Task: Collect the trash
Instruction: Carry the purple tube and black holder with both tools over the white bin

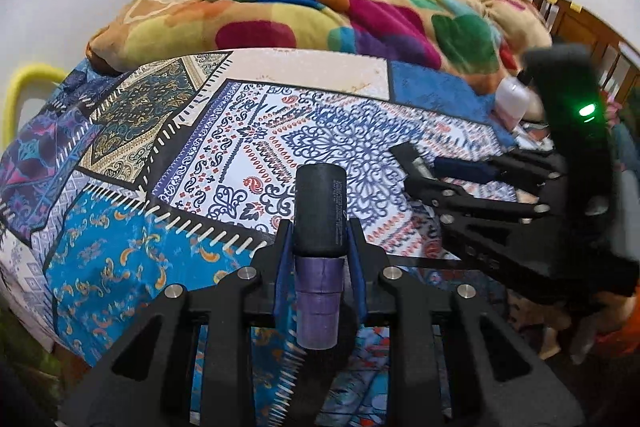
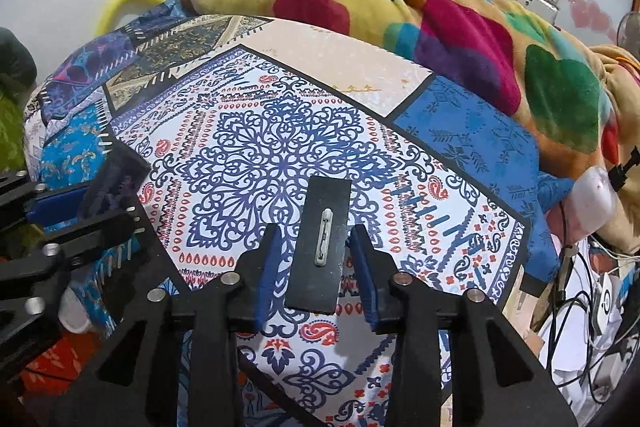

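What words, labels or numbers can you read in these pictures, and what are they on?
None can be read.
Black can in the left gripper: fine white print down its side, too small and blurred.
Black card between the right gripper's fingers: no text, only a small white piece.

The bed (image 2: 320, 75) is covered by a patchwork-print sheet (image 2: 460, 135) with blue, white, cream and dark panels; a large white panel with a blue mandala motif occupies the middle. A rumpled fleece blanket (image 2: 460, 27) with multicoloured heart shapes lies heaped along the far side of the sheet. A flat black rectangular piece (image 2: 320, 247) with a small pale strip on its face sits over the white panel; contact with the sheet cannot be confirmed.
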`<state>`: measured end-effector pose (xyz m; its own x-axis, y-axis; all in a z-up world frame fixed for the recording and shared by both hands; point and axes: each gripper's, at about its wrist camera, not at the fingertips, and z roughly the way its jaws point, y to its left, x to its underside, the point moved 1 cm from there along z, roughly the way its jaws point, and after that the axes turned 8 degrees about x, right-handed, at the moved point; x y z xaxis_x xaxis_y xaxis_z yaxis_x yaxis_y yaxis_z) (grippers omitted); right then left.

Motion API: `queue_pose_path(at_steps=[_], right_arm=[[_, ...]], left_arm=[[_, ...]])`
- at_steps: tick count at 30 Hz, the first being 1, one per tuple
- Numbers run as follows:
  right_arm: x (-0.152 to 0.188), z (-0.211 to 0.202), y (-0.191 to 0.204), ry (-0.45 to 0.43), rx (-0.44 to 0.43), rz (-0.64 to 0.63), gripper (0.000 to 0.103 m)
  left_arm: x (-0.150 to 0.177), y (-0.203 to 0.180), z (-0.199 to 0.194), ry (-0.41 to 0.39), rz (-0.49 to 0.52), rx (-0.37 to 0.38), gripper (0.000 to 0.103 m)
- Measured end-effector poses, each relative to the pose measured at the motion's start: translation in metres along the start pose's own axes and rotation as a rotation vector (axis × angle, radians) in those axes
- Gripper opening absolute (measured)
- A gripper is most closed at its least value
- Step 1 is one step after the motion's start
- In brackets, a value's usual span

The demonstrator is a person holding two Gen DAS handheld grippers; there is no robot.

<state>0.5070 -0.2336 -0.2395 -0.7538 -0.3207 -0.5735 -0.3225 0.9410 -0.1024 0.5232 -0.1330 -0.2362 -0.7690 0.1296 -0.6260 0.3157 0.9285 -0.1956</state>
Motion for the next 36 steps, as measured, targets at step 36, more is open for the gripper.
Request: queue_pose_path(at_steps=[36], right_arm=[[-0.02,-0.21,0.153,-0.219,-0.212,-0.11,0.023]], left_arm=[[0.094,0.077,-0.262,-0.237,-0.188,-0.2,0.025]])
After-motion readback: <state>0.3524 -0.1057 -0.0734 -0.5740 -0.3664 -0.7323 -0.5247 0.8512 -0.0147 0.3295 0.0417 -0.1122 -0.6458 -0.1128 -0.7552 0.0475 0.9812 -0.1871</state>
